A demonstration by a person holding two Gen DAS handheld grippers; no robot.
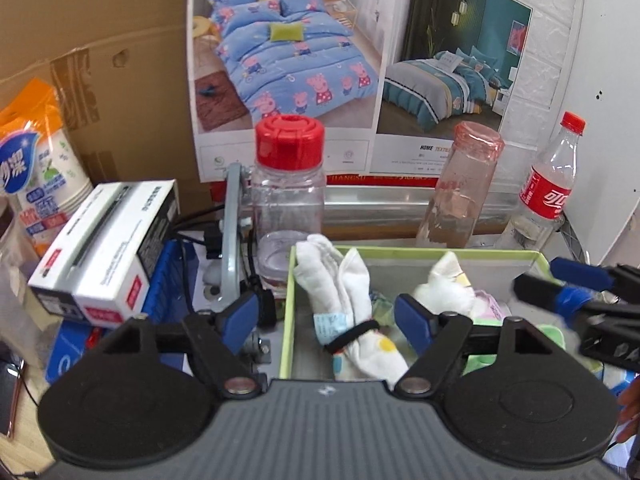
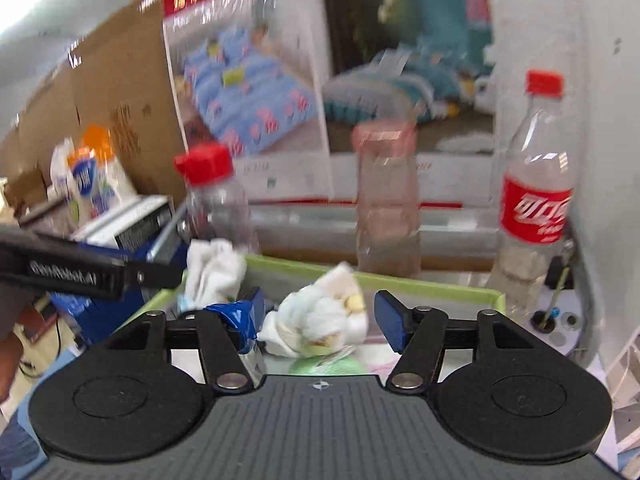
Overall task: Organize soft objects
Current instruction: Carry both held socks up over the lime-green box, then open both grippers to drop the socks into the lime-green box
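Observation:
A green-rimmed tray (image 1: 400, 251) holds soft things. A pair of white socks (image 1: 344, 280) tied with a black band lies in its left part, between the fingers of my open left gripper (image 1: 328, 316). A balled white sock (image 1: 444, 292) and green and pink cloths (image 1: 488, 308) lie to the right. In the blurred right wrist view, my open right gripper (image 2: 320, 320) hovers over the tray (image 2: 400, 284) with the balled white sock (image 2: 320, 320) between its fingers, not gripped. The white socks (image 2: 212, 268) sit at the tray's far left. The right gripper's fingers (image 1: 568, 296) show at the left view's right edge.
Behind the tray stand a red-capped clear jar (image 1: 288, 184), a pink-topped bottle (image 1: 464, 184) and a cola bottle (image 1: 548, 184). A white box (image 1: 104, 248) and a pack of paper cups (image 1: 36, 168) lie left. Cardboard and posters back the scene.

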